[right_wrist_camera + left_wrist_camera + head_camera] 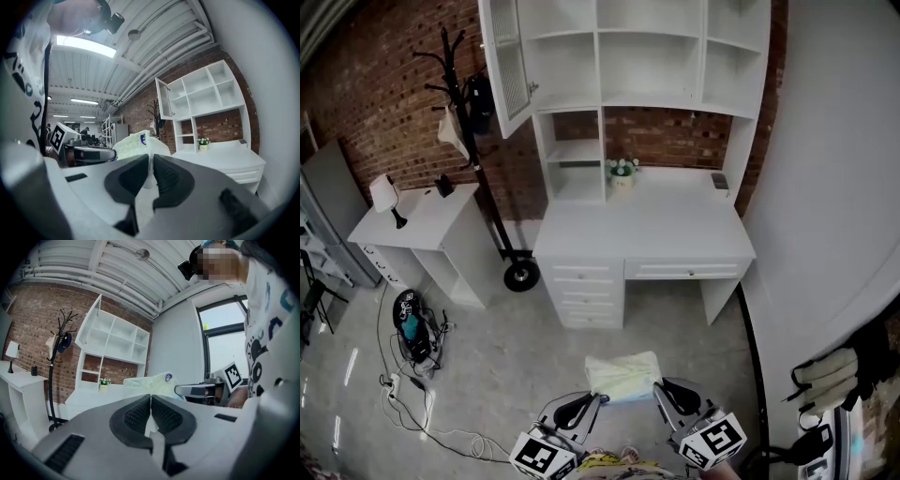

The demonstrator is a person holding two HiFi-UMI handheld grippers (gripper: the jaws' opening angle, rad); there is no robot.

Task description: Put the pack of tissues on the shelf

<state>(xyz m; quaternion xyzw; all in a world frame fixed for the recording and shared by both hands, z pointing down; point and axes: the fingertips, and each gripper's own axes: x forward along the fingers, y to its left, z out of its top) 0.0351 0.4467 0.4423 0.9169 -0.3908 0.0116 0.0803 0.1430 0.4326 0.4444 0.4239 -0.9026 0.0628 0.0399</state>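
- At the far left, a side table [427,220] is standing against the brick wall with a lamp [386,195] on it. Cables [412,375] are trailing over the floor in front of it.
- A coat rack [464,94] is filling the gap between the side table and the desk [675,234].
- The shelf [656,89] is sitting on the desk's back edge, and its door [508,66] is swinging open to the left, over the coat rack.
- The left gripper [592,401] is pressing its jaws together on the thin left edge of the pack [623,375].
- The pack is hanging low at centre, above the floor and between the two grippers. It is well apart from the desk and the shelf.
- A flower pot [622,172] is sitting at the back of the desk top, under the cubbies and just right of the divider.
- The right gripper [661,389] is pinching the pack's right edge, its jaws nearly meeting on the wrapping.
- Bare floor [675,328] is lying open between the desk's front edge and the grippers. The desk's drawers are sitting shut.
- A small object [719,182], too small to make out, is lying near the desk's right rear corner.
- A white wall [834,187] is running close along the right side, against the desk's right end.
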